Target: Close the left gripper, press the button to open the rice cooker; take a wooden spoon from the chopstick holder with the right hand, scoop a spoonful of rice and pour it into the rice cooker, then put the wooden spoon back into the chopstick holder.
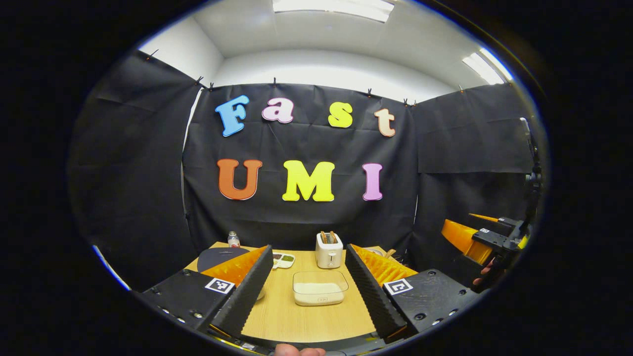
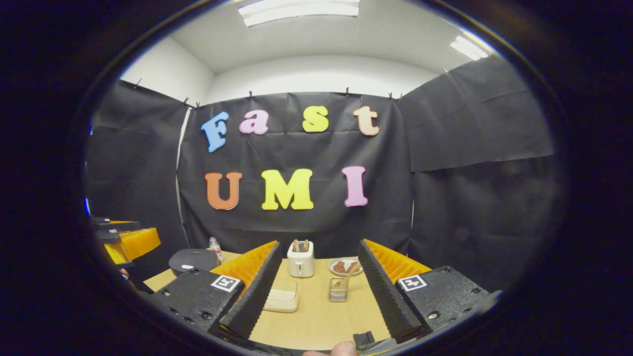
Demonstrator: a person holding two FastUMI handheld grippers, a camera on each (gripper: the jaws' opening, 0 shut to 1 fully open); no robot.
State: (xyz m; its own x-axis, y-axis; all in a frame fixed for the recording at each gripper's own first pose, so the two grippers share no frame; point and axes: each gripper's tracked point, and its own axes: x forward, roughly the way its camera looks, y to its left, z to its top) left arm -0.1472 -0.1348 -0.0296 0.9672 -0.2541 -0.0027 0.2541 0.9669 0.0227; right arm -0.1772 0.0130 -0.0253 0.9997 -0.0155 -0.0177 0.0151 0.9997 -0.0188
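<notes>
Above the near edge of the wooden table (image 1: 306,316), my left gripper (image 1: 308,248) is open with nothing between its fingers. Ahead of it stands a clear box of rice (image 1: 320,288), and the dark-lidded rice cooker (image 1: 220,257) sits far left, partly behind the left finger. My right gripper (image 2: 319,243) is open and holds nothing. A small clear chopstick holder (image 2: 338,292) stands between its fingers, with the wooden spoon (image 2: 347,276) leaning in it. The rice box (image 2: 282,295) lies to its left and the rice cooker (image 2: 192,260) stands far left.
A white toaster (image 1: 329,249) stands mid-table at the back, with a small bottle (image 1: 233,240) and a condiment tray (image 1: 283,259) to its left. A plate of food (image 2: 344,267) sits behind the holder. The other gripper (image 1: 487,232) hovers off the table's right side.
</notes>
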